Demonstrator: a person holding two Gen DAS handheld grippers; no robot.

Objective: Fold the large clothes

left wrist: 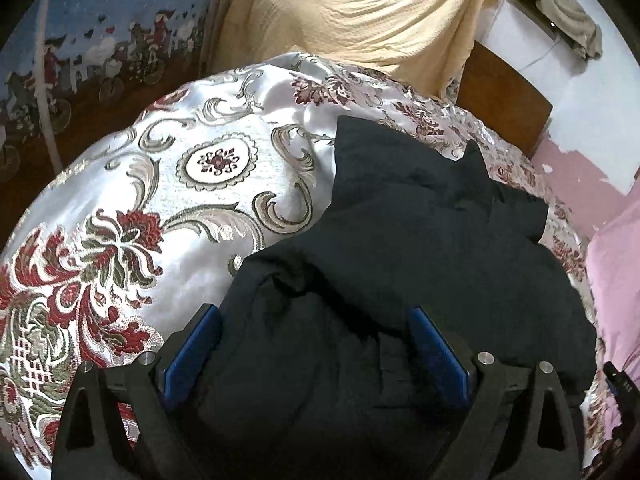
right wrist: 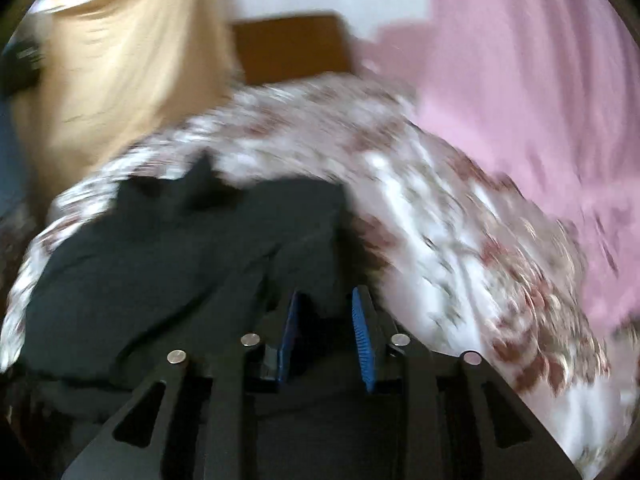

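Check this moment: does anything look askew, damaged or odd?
The black garment lies bunched and uneven on the floral bedspread, one corner poking up. Pink wall paint is chipped near the wooden headboard. The right wrist view is motion-blurred.

the black garment of matt, soft cloth (left wrist: 420, 240) lies on a glossy satin bedspread with raised red and grey floral weave (left wrist: 160, 184). the cream waffle-textured blanket (left wrist: 360, 12) looks rough. the brown wooden headboard (left wrist: 504, 96) is smooth. the left gripper (left wrist: 316, 344) has matt black plastic arms, blue ribbed pads (left wrist: 192, 352) and shiny metal pins.
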